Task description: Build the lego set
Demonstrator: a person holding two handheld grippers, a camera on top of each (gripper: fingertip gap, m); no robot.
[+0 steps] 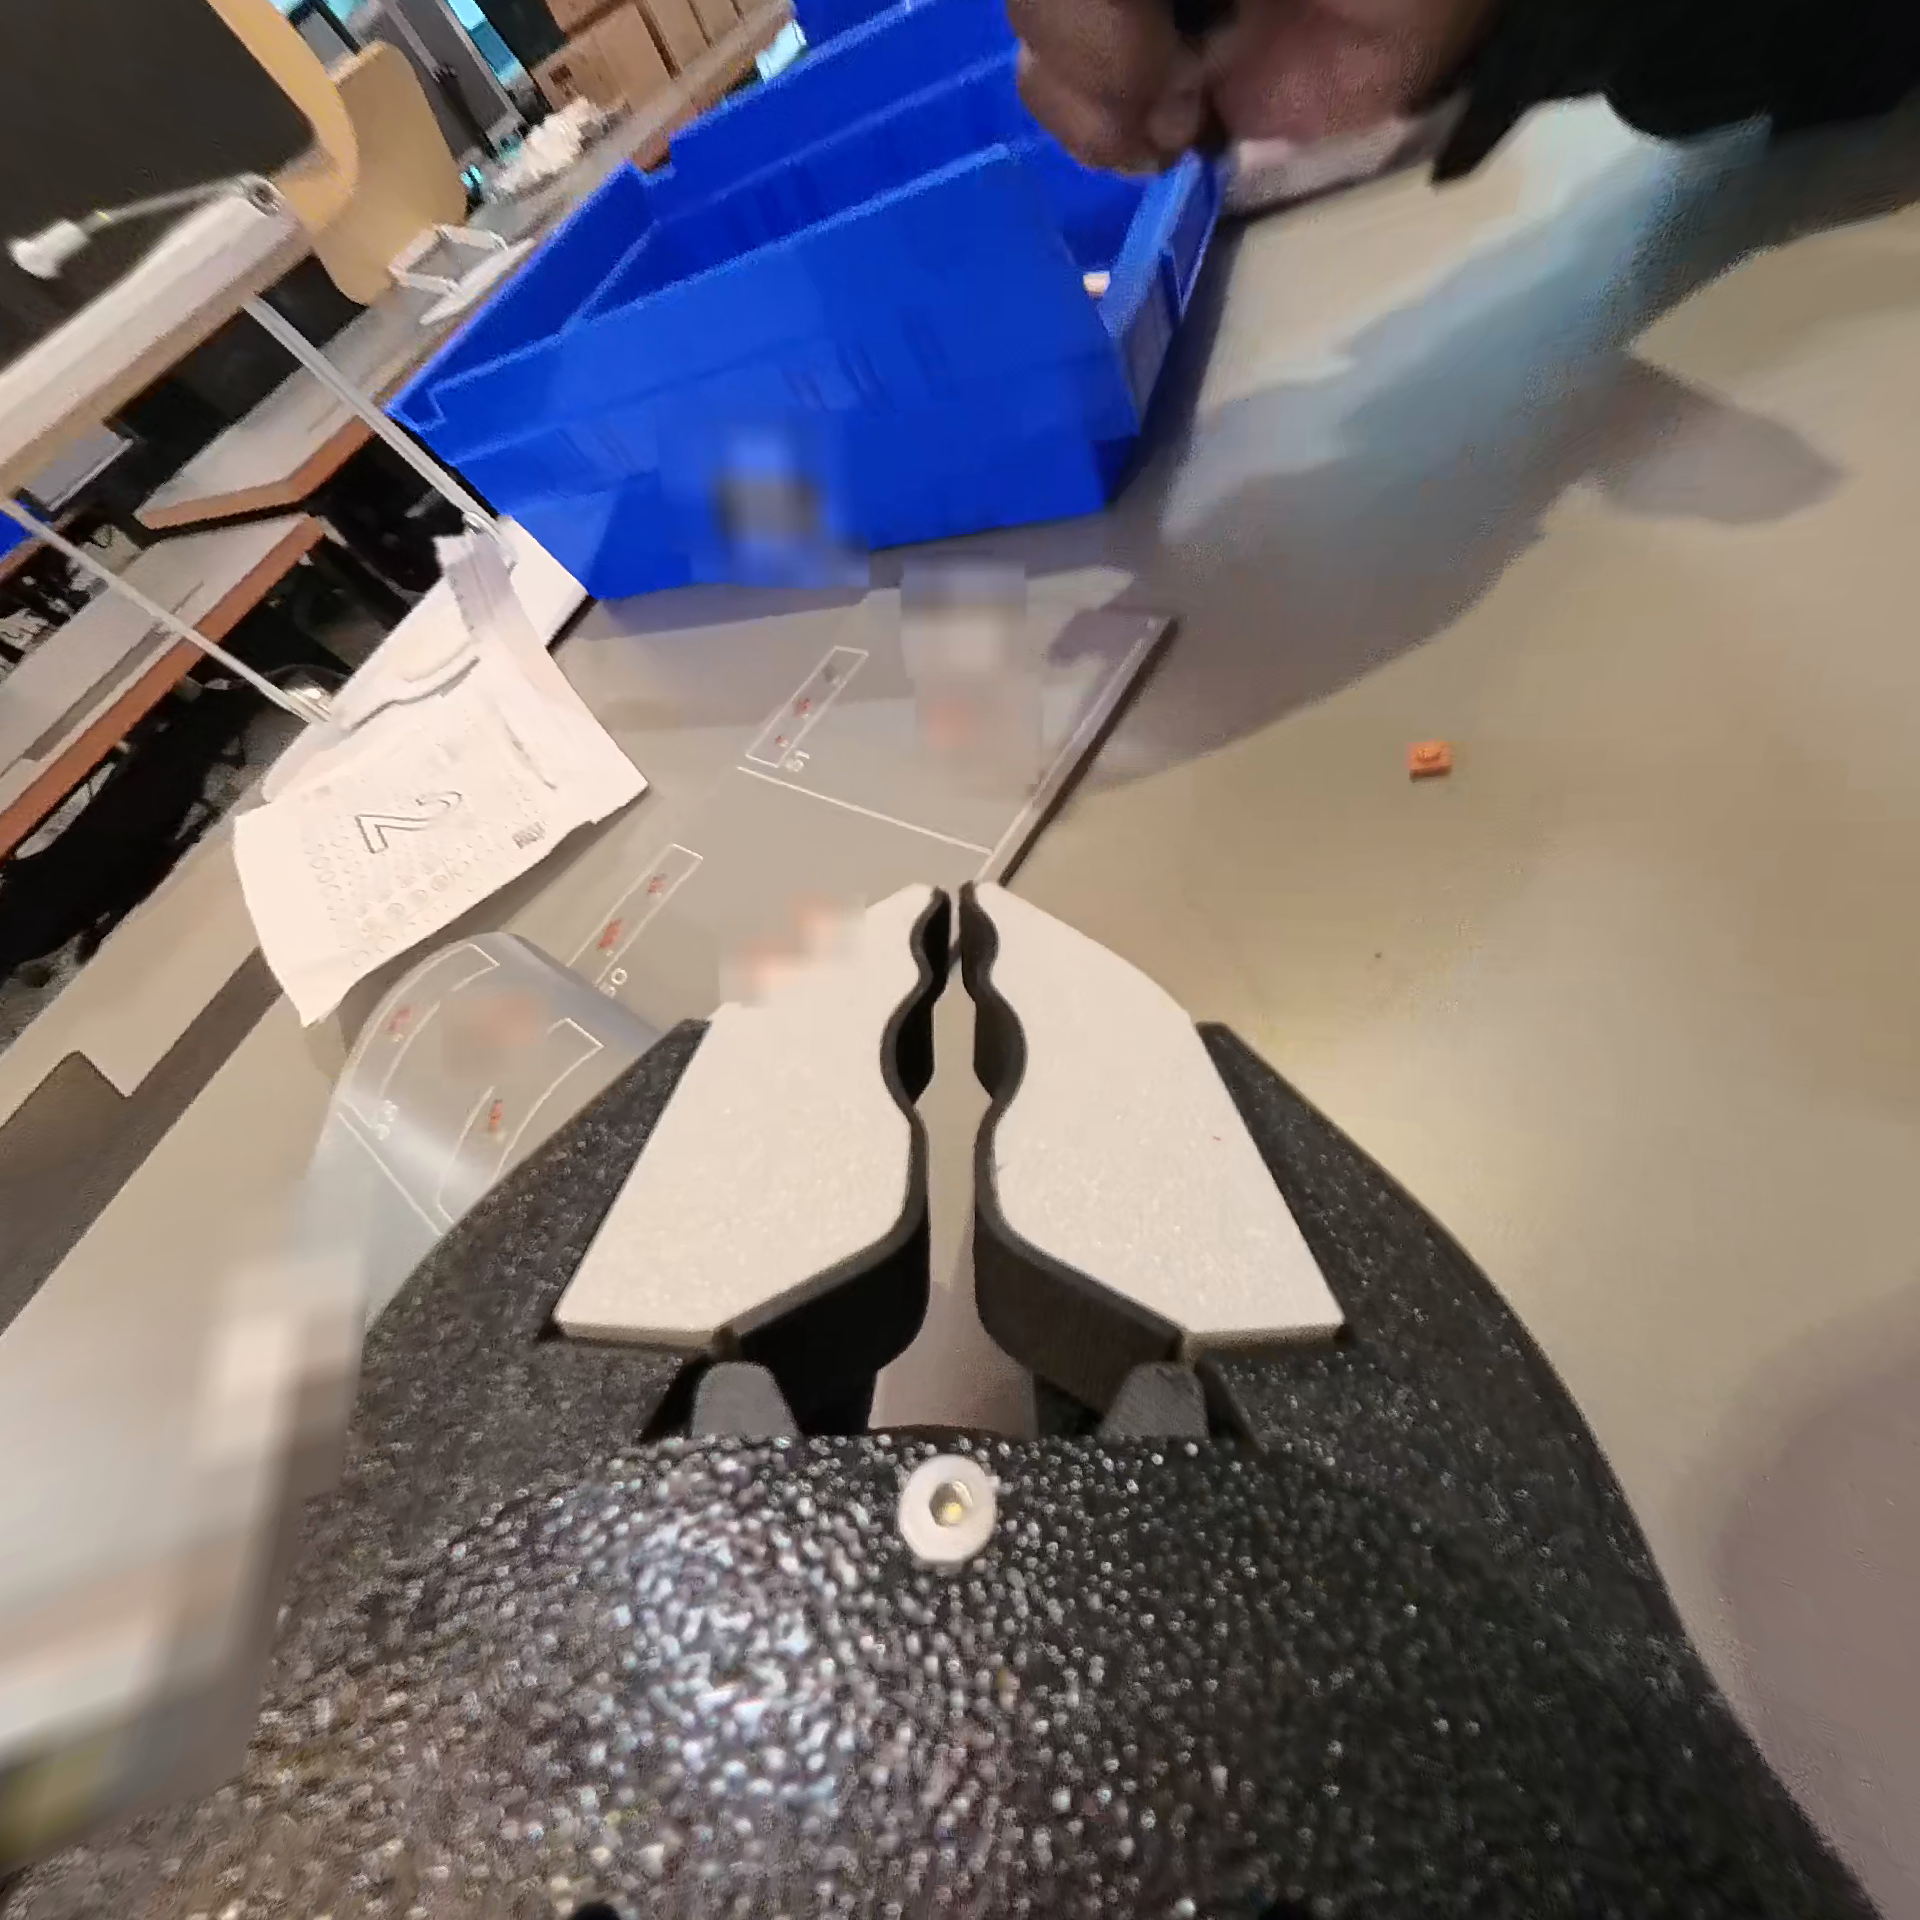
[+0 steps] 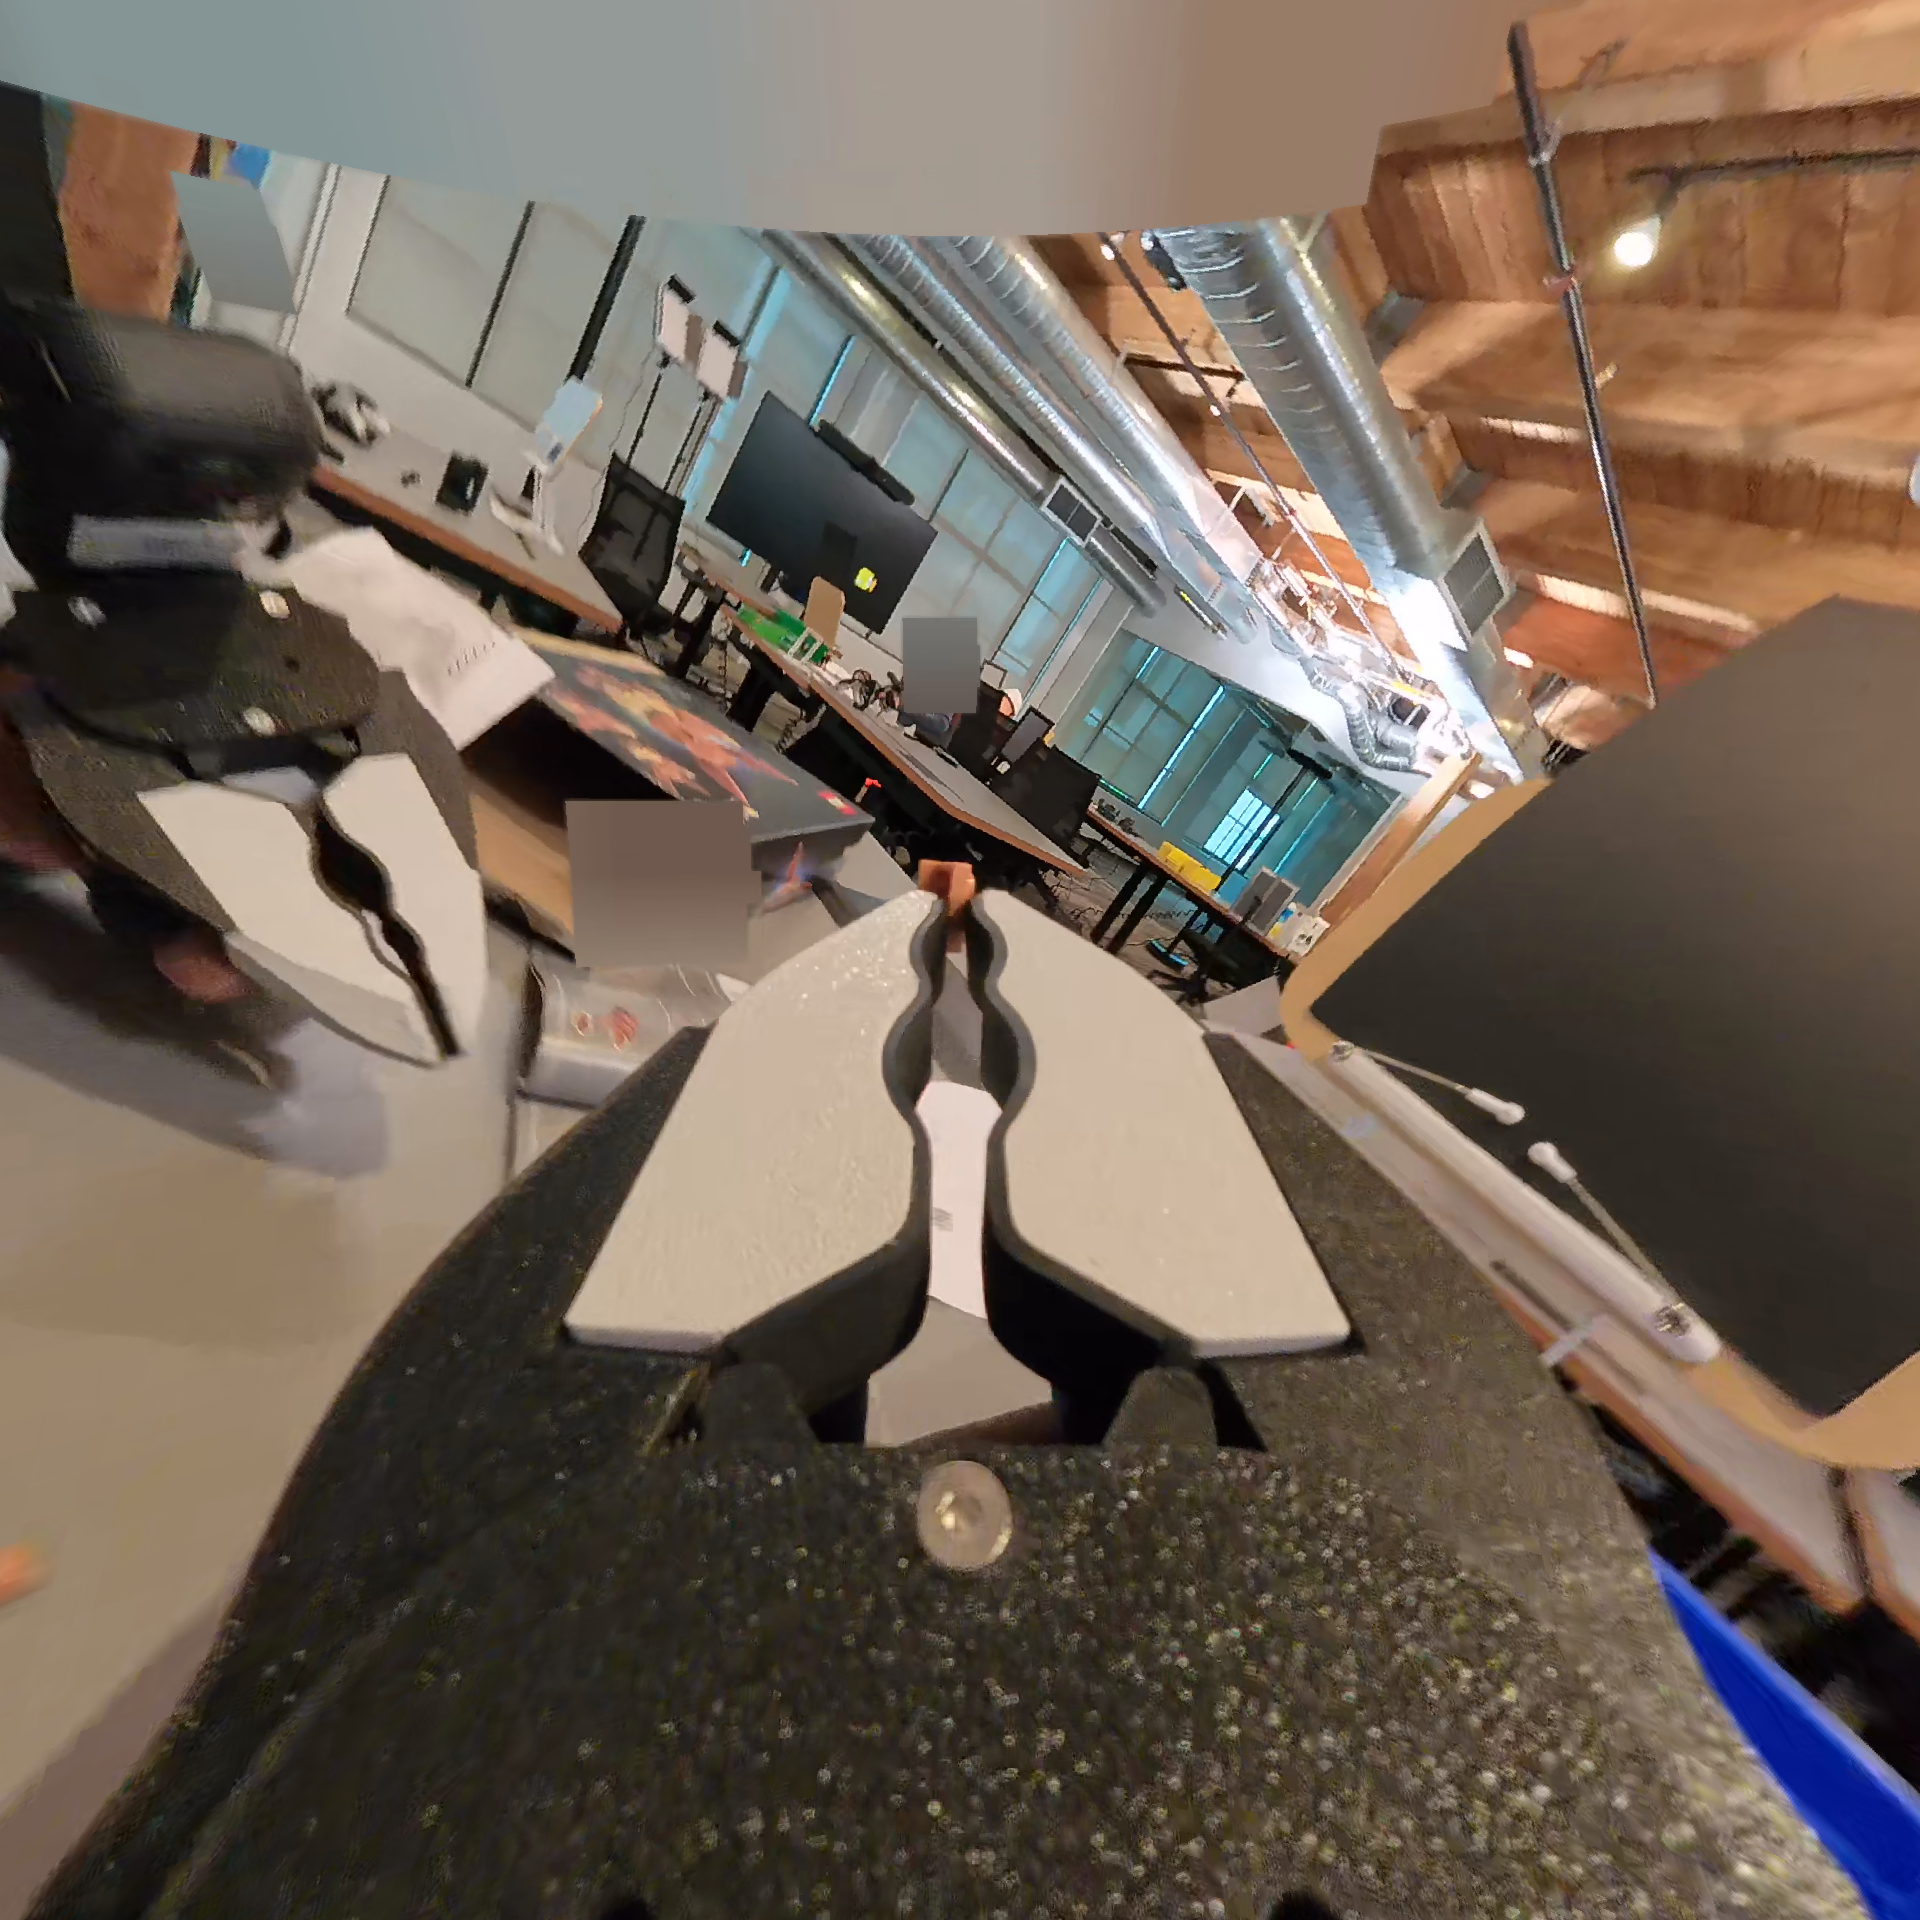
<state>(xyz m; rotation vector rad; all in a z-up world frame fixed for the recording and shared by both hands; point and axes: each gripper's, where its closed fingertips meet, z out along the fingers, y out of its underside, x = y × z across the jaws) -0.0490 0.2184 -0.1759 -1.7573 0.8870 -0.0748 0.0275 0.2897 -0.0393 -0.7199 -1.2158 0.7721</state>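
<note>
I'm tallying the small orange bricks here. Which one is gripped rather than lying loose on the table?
The orange brick pinched at the right gripper tips; the other orange brick lies alone on the table.

Wooden ceiling [image 2: 1714, 436], long desks [image 2: 935, 748], windows [image 2: 1174, 717]

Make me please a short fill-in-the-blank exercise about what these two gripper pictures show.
1. The right gripper pinches a small ____ brick at its fingertips.
2. The left gripper has its fingers ____ with nothing between them.
3. The big bins beyond the left gripper are ____ in colour.
4. A small orange brick lies alone on the ____.

Missing words: orange; closed; blue; table
</note>
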